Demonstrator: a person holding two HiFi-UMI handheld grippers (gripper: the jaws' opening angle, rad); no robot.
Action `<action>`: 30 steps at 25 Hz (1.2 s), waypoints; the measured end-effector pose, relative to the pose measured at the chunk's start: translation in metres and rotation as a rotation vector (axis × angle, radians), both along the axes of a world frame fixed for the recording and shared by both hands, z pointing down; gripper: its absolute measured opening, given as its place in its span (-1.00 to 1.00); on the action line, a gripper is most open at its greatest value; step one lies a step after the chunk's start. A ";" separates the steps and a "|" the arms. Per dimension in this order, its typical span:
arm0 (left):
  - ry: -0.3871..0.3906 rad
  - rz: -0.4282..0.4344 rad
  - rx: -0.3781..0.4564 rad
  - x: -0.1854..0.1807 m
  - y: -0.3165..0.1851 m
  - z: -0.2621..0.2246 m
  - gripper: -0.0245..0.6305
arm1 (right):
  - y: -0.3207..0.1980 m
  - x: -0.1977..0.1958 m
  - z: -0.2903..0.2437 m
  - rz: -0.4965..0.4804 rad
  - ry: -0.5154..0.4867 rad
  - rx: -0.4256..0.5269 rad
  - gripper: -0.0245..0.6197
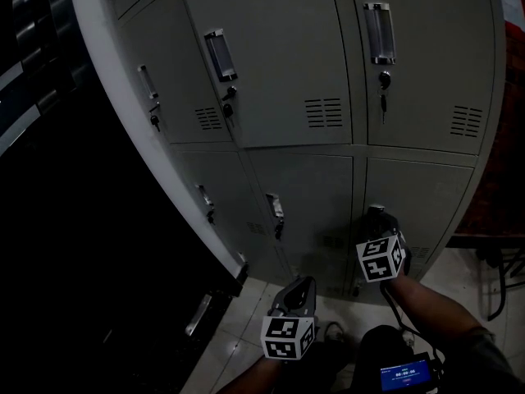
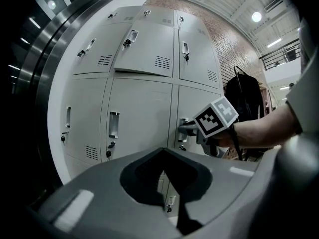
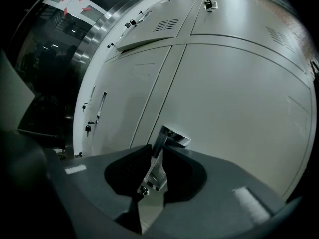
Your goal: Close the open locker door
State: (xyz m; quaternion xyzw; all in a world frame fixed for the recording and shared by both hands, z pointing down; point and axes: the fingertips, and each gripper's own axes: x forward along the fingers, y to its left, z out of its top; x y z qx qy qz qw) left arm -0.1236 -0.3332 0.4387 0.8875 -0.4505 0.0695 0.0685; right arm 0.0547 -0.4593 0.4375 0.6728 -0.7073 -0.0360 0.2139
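A bank of grey lockers (image 1: 328,179) fills the head view. The upper middle door (image 1: 279,64) (image 2: 147,49) (image 3: 149,34) stands slightly ajar, its lower edge out from the frame. My right gripper (image 1: 376,216) (image 2: 187,129) is at the lower right door (image 1: 426,203), and its jaws are shut on that door's chrome handle (image 3: 167,143), one pad on each side. I cannot tell whether this lower door is flush. My left gripper (image 1: 305,286) (image 2: 167,183) hangs lower, away from the lockers, with its jaws a little apart and nothing between them.
A dark curved wall (image 1: 74,220) borders the lockers on the left. Below is pale tiled floor (image 1: 246,318). Keys hang in several locks (image 1: 383,89). A small device with a blue screen (image 1: 406,374) sits at my waist. A dark metal frame (image 1: 500,277) stands at right.
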 end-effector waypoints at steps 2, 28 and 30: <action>0.001 -0.001 -0.002 -0.001 0.000 0.001 -0.92 | 0.000 0.000 0.000 0.000 -0.004 0.003 -0.67; -0.042 0.120 0.038 0.083 0.047 -0.025 -0.92 | 0.138 0.064 -0.035 -0.073 -0.057 0.036 -0.72; -0.054 0.135 0.053 0.099 0.056 -0.029 -0.92 | 0.160 0.080 -0.041 -0.062 -0.065 0.046 -0.74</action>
